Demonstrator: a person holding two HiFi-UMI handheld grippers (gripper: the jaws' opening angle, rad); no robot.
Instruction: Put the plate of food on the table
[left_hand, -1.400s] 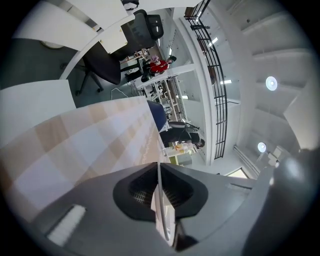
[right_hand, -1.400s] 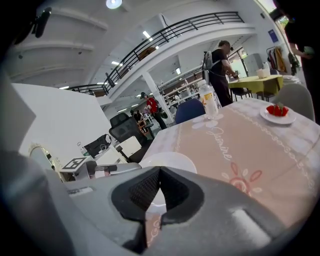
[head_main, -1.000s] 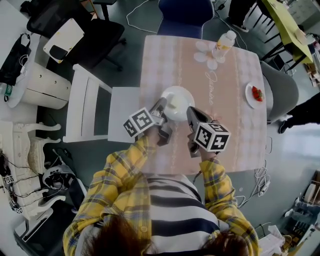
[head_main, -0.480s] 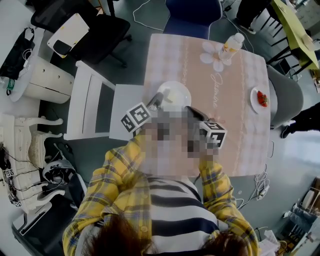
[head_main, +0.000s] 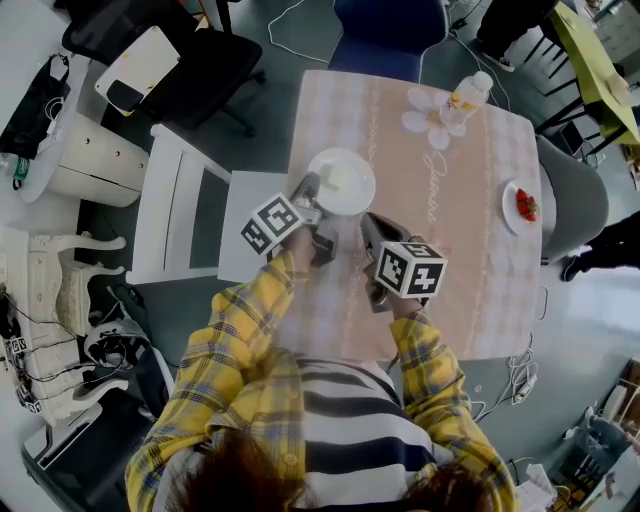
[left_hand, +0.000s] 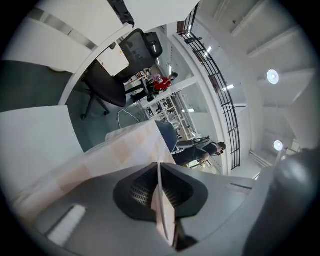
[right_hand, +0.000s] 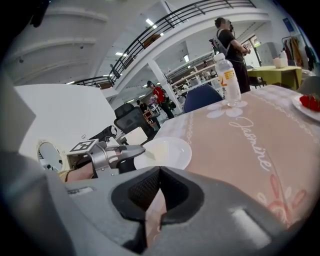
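Observation:
A white plate (head_main: 341, 181) with a pale bit of food on it rests on the pink table (head_main: 470, 260), near its left side. My left gripper (head_main: 307, 190) is at the plate's left rim, rolled on its side. Its jaws are shut on the rim, which shows as a thin white line between them in the left gripper view (left_hand: 158, 167). From the right gripper view, the plate (right_hand: 167, 152) lies ahead with the left gripper's fingers (right_hand: 131, 151) over its edge. My right gripper (head_main: 366, 222) hangs shut and empty, just short of the plate's near rim.
A water bottle (head_main: 468, 92) stands at the table's far side. A small plate of strawberries (head_main: 522, 205) sits at the right edge. A white chair (head_main: 185, 205) is left of the table and a blue chair (head_main: 385, 35) beyond it. People stand in the distance (right_hand: 230, 37).
The plate has slid away and to the left on the table, with my left gripper still on its rim. My right gripper has come off the plate's near edge and drawn back.

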